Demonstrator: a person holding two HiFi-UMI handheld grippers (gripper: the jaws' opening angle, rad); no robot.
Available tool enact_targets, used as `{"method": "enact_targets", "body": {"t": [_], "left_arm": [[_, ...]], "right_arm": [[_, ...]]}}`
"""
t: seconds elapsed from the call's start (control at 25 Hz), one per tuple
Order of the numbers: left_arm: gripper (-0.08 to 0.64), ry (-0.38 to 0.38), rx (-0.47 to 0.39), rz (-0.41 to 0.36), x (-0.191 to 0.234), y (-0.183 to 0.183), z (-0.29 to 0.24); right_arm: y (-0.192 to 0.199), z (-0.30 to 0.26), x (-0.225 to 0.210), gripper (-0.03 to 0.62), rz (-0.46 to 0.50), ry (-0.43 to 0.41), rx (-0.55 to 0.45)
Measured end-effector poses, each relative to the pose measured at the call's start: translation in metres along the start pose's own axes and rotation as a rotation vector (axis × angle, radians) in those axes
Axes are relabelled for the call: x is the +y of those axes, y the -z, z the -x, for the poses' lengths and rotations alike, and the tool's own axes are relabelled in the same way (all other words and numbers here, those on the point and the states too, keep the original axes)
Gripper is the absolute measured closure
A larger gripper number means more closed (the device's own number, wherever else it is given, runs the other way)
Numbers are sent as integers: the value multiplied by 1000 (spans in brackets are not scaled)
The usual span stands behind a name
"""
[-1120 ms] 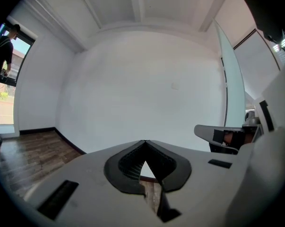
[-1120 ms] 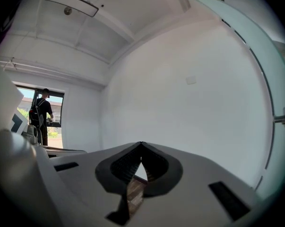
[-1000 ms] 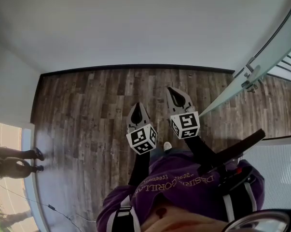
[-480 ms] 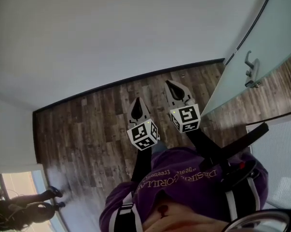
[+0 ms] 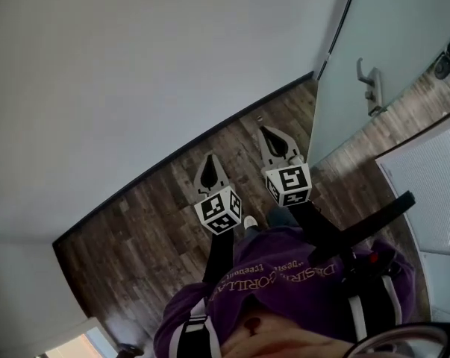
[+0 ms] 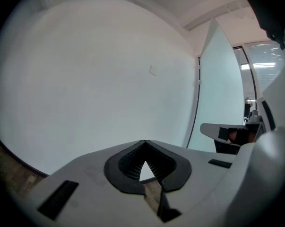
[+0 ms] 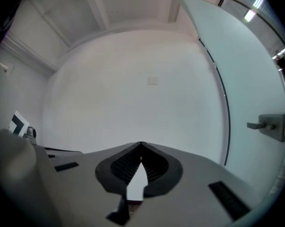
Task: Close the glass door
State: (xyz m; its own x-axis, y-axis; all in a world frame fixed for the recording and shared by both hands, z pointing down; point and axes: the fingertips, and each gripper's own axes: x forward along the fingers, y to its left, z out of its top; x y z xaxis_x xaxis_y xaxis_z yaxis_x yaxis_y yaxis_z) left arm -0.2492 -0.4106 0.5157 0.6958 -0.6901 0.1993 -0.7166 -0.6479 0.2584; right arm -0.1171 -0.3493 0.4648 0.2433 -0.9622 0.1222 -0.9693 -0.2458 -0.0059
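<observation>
I am holding my left gripper (image 5: 210, 162) and right gripper (image 5: 268, 134) over the wood floor (image 5: 135, 245), both pinched shut, empty; the glass door (image 5: 392, 36) (lever handle (image 5: 370, 86) showing) is standing to their right.

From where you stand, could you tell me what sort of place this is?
Probably an office-style indoor room: a frosted glass door with a metal lever handle, a plain white wall and wood-plank floor.
</observation>
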Motion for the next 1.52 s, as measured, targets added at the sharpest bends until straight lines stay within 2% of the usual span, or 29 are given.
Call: {"method": "enact_targets", "body": {"t": [0.28,0.48,0.64,0.8,1.16,1.36,1.52], "left_arm": [[560,196,66,-45,-61,13,-63],[560,282,82,-76,-98,8,-116],[560,396,58,-110,-150,-3,-161],[560,510,86,-142,-209,5,-195],[560,765,177,-156,-319,41,-213],[560,929,197,-170,-370,47,-208],[560,1057,210,-214,-393,50,-215]], "right_arm": [[11,-2,-77,595,-24,193,29],[2,-23,-129,595,-42,257,9],[-6,-30,-177,595,-44,323,-12],[-19,-21,-222,595,-60,412,-45],[-9,29,-289,595,-48,621,-43],[-10,61,-307,595,-31,776,-55],[-13,73,-316,595,-76,927,-59]]}}
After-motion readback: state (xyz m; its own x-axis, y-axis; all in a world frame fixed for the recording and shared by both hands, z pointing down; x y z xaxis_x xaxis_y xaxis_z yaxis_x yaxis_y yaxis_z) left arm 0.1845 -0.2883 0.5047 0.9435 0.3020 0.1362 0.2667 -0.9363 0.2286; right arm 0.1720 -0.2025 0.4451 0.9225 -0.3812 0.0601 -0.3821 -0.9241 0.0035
